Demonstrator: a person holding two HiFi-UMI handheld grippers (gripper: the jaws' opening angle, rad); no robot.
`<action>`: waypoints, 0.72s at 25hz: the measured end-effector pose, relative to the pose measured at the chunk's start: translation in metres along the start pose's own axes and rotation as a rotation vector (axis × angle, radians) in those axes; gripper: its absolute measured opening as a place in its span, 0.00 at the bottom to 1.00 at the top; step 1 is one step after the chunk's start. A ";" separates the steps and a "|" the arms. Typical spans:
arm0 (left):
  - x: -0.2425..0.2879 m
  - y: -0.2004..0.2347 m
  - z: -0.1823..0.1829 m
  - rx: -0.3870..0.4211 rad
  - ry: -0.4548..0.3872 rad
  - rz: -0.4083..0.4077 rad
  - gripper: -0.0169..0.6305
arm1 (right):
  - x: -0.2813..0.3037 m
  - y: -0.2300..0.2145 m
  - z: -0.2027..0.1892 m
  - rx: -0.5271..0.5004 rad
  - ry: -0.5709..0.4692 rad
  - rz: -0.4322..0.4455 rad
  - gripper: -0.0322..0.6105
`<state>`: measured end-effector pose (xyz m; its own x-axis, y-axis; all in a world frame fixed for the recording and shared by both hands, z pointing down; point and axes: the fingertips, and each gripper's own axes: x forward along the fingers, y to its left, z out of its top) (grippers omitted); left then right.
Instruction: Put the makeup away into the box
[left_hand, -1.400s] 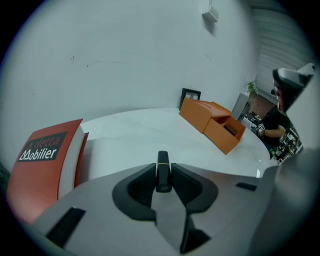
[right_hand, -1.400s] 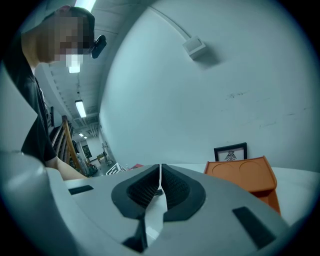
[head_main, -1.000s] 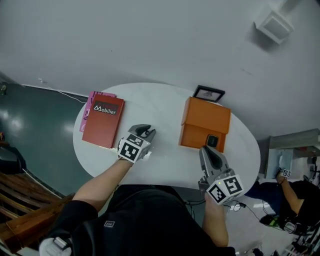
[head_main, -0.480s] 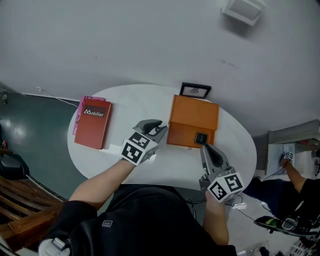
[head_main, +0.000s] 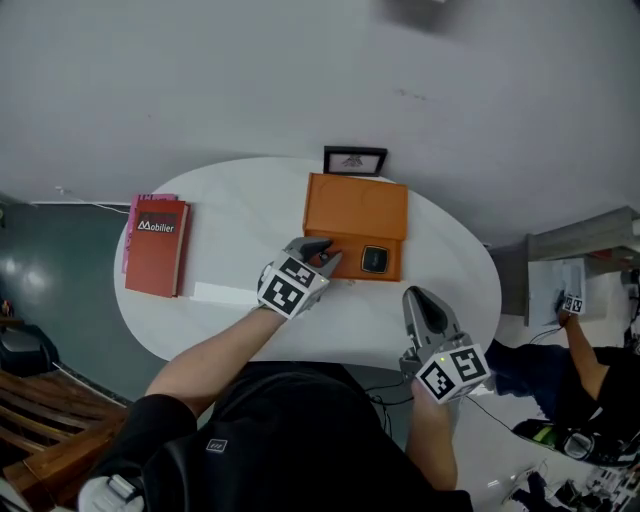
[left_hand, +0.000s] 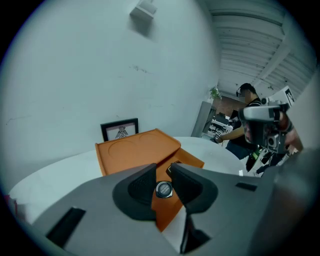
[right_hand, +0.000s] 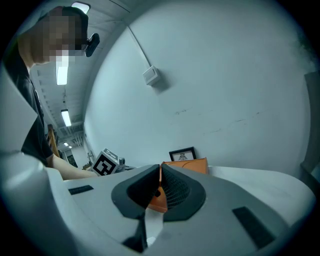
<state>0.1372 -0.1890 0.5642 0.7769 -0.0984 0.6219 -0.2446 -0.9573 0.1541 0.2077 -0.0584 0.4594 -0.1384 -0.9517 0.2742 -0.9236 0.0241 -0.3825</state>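
My left gripper (head_main: 322, 258) has swung over to the orange box (head_main: 355, 208), jaws clamped on a small round-capped makeup piece (left_hand: 163, 189). Empty and pinched closed, right gripper (head_main: 422, 300) has backed off toward me. Drop-in looks next.

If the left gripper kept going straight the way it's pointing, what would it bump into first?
Most likely the flat orange box, directly ahead of the left gripper and the small silver-capped makeup tube it grips; how close is unclear.
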 end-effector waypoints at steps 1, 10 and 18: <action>0.007 -0.003 -0.005 -0.002 0.017 -0.004 0.18 | -0.004 -0.003 -0.002 0.006 0.004 -0.006 0.11; 0.029 0.000 -0.045 -0.018 0.135 0.069 0.18 | -0.016 -0.017 -0.013 0.030 0.015 0.007 0.11; 0.018 0.006 -0.050 0.013 0.143 0.102 0.31 | -0.016 -0.007 -0.015 0.024 0.007 0.040 0.11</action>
<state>0.1206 -0.1824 0.6148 0.6577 -0.1565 0.7368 -0.3097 -0.9478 0.0752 0.2111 -0.0392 0.4710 -0.1777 -0.9478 0.2648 -0.9083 0.0544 -0.4148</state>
